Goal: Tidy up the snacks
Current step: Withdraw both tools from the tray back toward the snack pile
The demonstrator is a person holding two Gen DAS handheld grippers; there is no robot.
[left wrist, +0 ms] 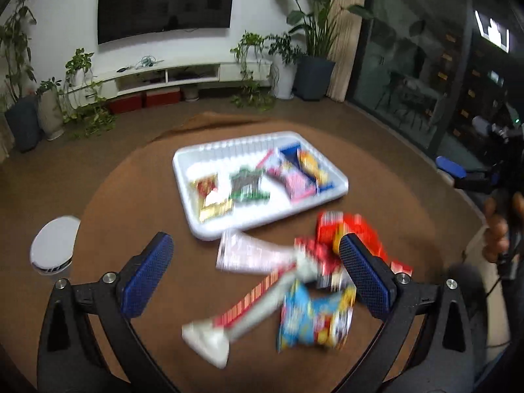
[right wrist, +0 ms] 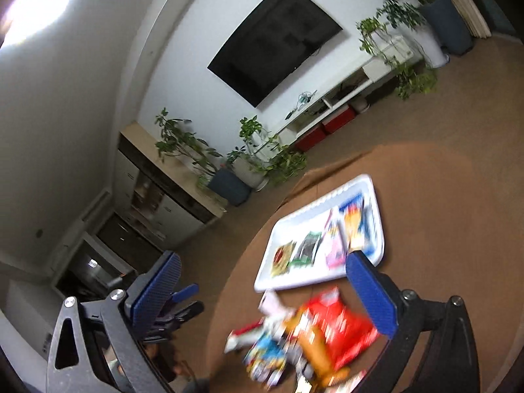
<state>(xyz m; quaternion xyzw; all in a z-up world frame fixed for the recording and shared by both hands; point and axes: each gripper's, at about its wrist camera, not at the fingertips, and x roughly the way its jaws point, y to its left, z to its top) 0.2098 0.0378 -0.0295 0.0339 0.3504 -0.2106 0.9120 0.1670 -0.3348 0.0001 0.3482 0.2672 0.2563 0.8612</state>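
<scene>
A: Hovering over the round brown table (left wrist: pixel 137 196), the left gripper (left wrist: pixel 258 278) has its blue pads spread wide with nothing between them. Below it lies a loose pile of snacks.

B: What is in the pile?

A: A red packet (left wrist: pixel 357 229), a pale pink-white packet (left wrist: pixel 249 252), a blue and yellow bag (left wrist: pixel 311 317) and a long white packet with a red stripe (left wrist: pixel 239 314). They overlap one another, near the table's front edge and just in front of the white tray (left wrist: pixel 196 229). Motion blur hides the print on them.

B: And the tray?

A: It sits toward the middle of the table. Inside, side by side, lie a red and gold packet (left wrist: pixel 209 196), a green and dark packet (left wrist: pixel 249 186), a pink packet (left wrist: pixel 294 180) and an orange and blue packet (left wrist: pixel 311 163).

B: The other claw?

A: The right gripper (right wrist: pixel 262 298) is also spread apart and carries nothing. Its view is tilted; the same pile shows between its fingers, with the red packet uppermost, and the tray beyond. From the left camera the right gripper shows at the table's right edge, well apart from the pile.

B: Anything else nearby?

A: A white round object (left wrist: pixel 54 245) off the table's left edge.
</scene>
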